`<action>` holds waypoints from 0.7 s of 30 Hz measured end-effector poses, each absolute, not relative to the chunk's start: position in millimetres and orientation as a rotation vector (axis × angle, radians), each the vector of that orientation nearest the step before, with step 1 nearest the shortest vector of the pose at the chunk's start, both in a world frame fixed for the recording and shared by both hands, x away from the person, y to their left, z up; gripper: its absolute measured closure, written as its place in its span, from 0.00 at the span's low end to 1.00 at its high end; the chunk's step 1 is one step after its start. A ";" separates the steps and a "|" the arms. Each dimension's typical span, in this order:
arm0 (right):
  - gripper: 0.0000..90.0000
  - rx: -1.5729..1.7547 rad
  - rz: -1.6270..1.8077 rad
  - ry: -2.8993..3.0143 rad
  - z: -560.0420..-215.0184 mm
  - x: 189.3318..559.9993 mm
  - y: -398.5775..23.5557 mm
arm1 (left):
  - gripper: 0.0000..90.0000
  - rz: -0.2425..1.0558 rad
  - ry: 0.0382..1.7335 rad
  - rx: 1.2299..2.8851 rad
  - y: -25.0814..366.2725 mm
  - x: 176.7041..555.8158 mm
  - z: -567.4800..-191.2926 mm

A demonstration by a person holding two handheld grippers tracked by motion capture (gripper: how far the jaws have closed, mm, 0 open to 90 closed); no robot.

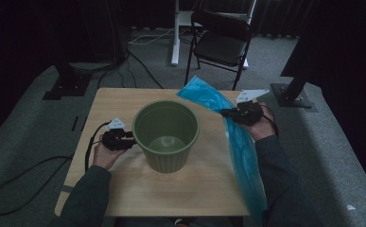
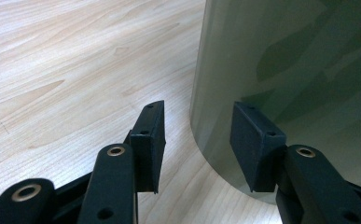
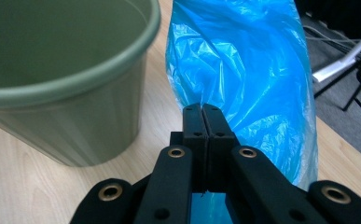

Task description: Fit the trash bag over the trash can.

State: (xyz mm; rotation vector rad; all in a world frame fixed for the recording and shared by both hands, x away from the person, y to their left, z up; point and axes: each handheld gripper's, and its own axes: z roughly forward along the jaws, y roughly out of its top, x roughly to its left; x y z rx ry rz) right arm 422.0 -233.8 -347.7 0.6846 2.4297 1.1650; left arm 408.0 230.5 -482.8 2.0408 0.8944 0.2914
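Tongs first: my right gripper (image 3: 204, 112) is pinching its jaws fully together on the blue plastic bag (image 3: 248, 70), holding the film up near the desk's (image 1: 124, 101) far right corner. My left gripper (image 2: 197, 140) is standing wide open against the green bin (image 1: 166, 135), one jaw beside the wall, the other overlapping it; I cannot tell whether it is touching. Neither bag nor bin is showing any readable writing. Crinkled and translucent, the bag is draping along the desk's right edge and hanging off the near corner. Ribbed and empty, the bin is sitting mid-desk.
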 end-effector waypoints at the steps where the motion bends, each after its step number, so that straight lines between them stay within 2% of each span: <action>1: 0.99 0.673 1.170 2.432 -345.8 421.2 -233.1 | 0.61 0.291 0.895 2.039 230.7 408.2 -482.7; 21: 0.99 0.454 1.233 2.506 -328.9 396.8 -207.5 | 0.62 0.276 0.864 2.045 226.4 405.8 -481.2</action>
